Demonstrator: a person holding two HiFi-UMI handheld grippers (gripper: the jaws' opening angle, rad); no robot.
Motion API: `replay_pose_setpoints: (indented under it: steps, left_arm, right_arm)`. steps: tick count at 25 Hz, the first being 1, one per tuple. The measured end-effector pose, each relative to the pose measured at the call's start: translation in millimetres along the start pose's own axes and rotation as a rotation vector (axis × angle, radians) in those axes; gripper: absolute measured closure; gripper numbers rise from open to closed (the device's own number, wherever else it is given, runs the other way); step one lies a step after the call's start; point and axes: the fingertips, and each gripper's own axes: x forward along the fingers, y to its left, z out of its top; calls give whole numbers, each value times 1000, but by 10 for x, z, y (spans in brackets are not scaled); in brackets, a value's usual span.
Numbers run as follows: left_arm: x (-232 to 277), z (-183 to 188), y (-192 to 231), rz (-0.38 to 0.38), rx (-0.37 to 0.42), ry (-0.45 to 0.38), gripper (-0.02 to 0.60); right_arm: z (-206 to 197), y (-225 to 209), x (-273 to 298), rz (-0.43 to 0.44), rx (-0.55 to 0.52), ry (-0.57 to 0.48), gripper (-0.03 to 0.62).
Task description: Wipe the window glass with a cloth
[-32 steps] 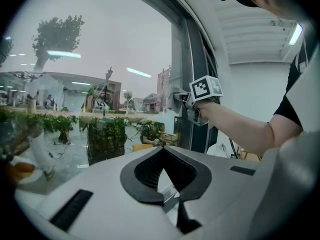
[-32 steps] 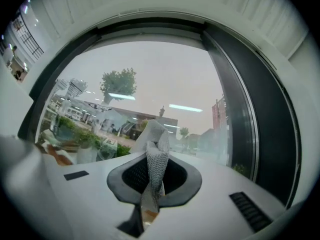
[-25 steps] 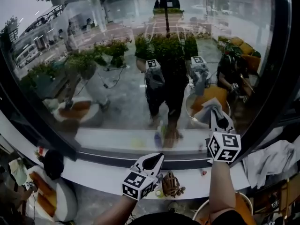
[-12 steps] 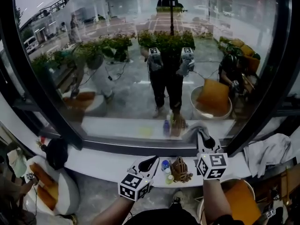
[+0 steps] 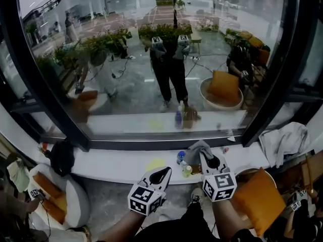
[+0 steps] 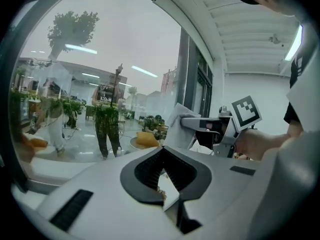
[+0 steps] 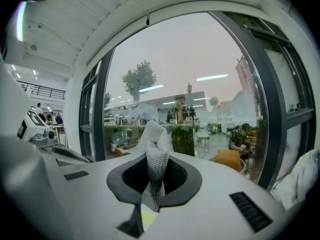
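The window glass (image 5: 126,59) fills the upper head view and mirrors a person holding both grippers. My right gripper (image 5: 204,158) is shut on a grey mesh cloth (image 5: 196,148), held low over the white sill (image 5: 116,163) and off the glass. In the right gripper view the cloth (image 7: 155,139) stands bunched up between the jaws of the right gripper (image 7: 156,159). My left gripper (image 5: 162,174) hangs below the sill edge, shut and holding nothing. The left gripper view looks past the left gripper (image 6: 162,156) at the right gripper (image 6: 200,129) with the cloth (image 6: 175,126).
A blue-capped bottle (image 5: 180,157) and a small yellow-green bottle (image 5: 187,171) stand on the sill by the right gripper. A yellow patch (image 5: 156,164) lies on the sill. A white cloth (image 5: 287,140) lies at the right, an orange cushion (image 5: 257,198) below it. Dark frame posts (image 5: 50,84) flank the pane.
My right gripper has come down and back from the glass with the cloth, to just above the sill. The view has drawn back and tilted down. The left gripper has barely moved.
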Motion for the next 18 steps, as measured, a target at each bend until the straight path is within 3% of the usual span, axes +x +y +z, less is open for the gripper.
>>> replay_pose_setpoints:
  steps: [9,18]
  left_arm:
    - [-384,-201,-131,-15,-1,17,574]
    - [-255,-111,-296,35,-31,-14,574]
  right_arm:
    - [-299,541,-363,29,13,45,553]
    - [-239,422,-552,78,-4,42,553]
